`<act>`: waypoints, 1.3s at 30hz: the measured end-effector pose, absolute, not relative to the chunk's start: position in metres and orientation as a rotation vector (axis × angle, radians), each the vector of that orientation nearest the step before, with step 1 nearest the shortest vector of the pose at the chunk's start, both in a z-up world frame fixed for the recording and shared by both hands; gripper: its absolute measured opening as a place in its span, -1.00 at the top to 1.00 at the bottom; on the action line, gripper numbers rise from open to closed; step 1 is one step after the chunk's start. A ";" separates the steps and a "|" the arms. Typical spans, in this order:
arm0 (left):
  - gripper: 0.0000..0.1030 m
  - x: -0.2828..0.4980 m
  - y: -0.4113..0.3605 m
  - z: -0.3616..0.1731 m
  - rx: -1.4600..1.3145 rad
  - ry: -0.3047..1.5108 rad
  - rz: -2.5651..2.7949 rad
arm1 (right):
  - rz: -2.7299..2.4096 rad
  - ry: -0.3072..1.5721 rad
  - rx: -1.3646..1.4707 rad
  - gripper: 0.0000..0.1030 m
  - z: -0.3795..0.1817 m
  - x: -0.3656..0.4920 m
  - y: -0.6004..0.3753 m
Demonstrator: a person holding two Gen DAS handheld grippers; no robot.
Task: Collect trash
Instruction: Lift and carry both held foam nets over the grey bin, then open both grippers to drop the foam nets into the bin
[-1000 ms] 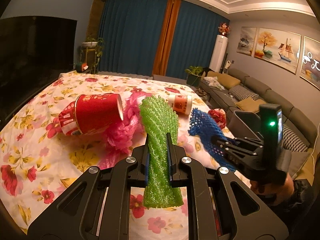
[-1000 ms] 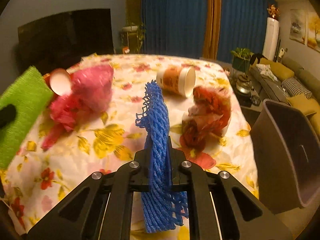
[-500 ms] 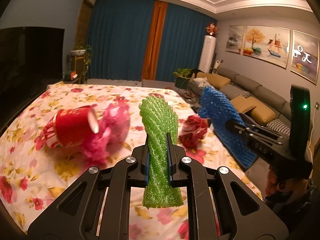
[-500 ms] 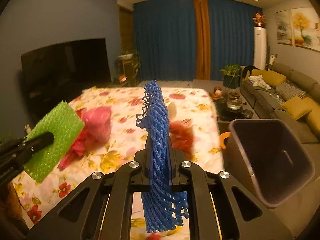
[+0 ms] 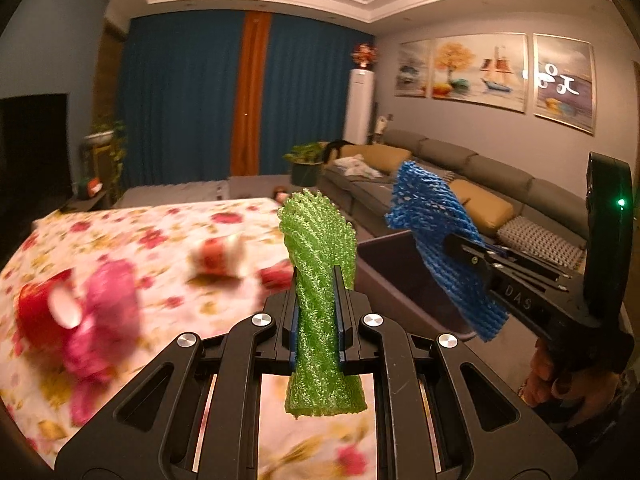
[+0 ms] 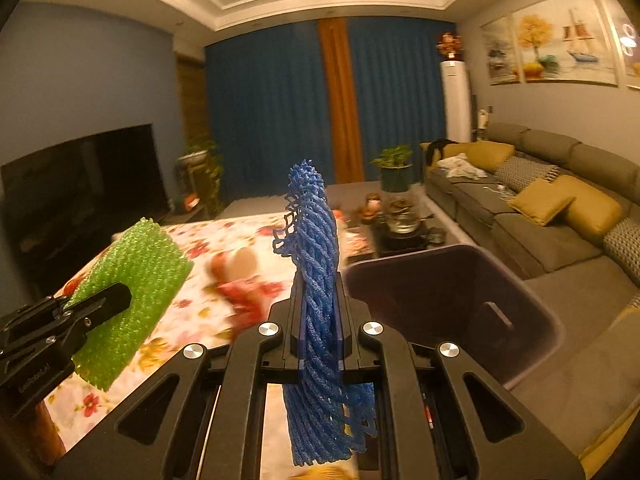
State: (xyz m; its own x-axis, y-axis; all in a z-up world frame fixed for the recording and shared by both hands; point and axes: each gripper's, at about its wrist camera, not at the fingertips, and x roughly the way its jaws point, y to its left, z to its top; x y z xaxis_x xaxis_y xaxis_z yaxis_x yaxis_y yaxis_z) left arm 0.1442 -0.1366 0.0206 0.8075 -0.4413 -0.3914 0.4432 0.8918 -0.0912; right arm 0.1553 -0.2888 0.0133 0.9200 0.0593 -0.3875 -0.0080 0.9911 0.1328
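While both nets are hanging mid-air near the dark bin [image 6: 452, 280], left gripper [image 5: 317, 320] jaws are pinching green foam net [image 5: 320, 248] mid-length; right gripper [image 6: 318, 320] is squeezing blue foam net [image 6: 316, 240]; prob. v. light, soft, springy.

— Any writing you can read?

— "DAS" in pale letters on the right gripper [image 5: 466, 250], along the black body behind its fingers, seen from the left wrist.

— And the left gripper [image 6: 116, 298]?

— A small pale line on its black body in the right wrist view, too blurred to read.

— The paintings [image 5: 478, 70]?

— White marks on the rightmost one; I cannot read them.
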 end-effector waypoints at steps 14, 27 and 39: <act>0.76 0.168 -0.248 0.016 0.039 0.377 -0.600 | -0.141 0.336 0.175 0.78 0.010 0.149 -0.364; 0.76 0.189 -0.282 -0.002 0.032 0.423 -0.626 | -0.161 0.335 0.201 0.78 -0.001 0.156 -0.367; 0.75 0.208 -0.293 -0.009 0.019 0.454 -0.636 | -0.166 0.337 0.220 0.77 -0.001 0.165 -0.367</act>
